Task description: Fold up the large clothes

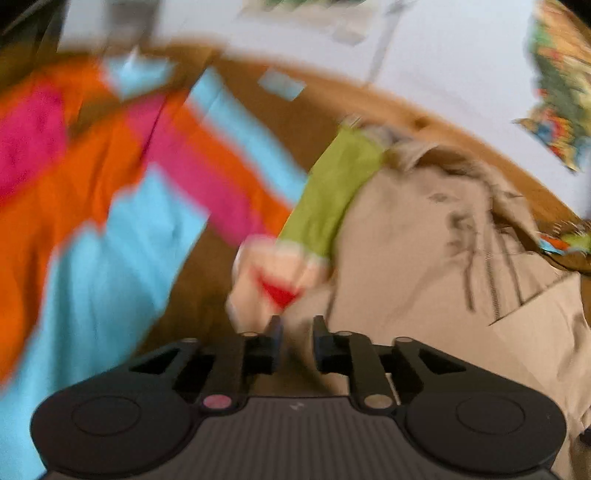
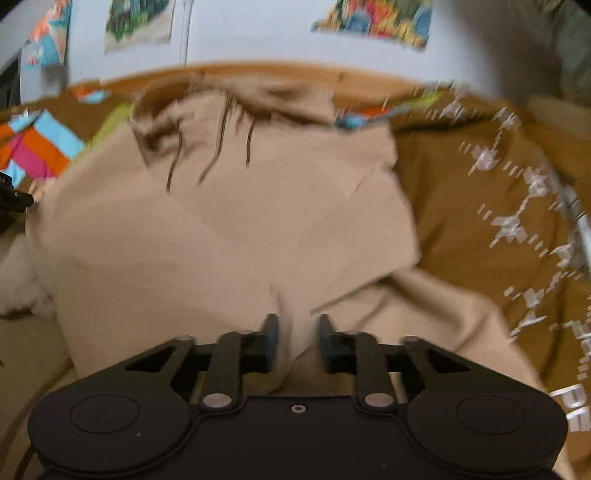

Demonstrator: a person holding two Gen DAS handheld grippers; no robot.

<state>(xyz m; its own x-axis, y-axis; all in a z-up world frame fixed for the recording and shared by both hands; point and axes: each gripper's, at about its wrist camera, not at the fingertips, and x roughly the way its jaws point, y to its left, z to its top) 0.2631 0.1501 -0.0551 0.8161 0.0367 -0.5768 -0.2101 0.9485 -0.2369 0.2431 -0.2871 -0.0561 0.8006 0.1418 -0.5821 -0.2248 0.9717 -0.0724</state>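
A large beige hooded garment [image 2: 229,229] with dark drawstrings lies spread on a brown bedspread [image 2: 461,206]. The same beige garment [image 1: 424,258] fills the right half of the left wrist view, where its zipper shows. My left gripper [image 1: 297,326] is at its near left edge, fingers close together with a fold of beige cloth pinched between them. My right gripper [image 2: 297,325] is at the near hem, fingers narrowed on a bunched ridge of the same cloth. Both views are motion-blurred.
A green sleeve [image 1: 332,192] ending in a cream cuff with a red triangle lies just left of the beige garment. An orange, pink and light-blue cloth [image 1: 110,192] covers the left. Beyond the bed is a white wall [image 2: 258,33] with colourful pictures [image 2: 373,18].
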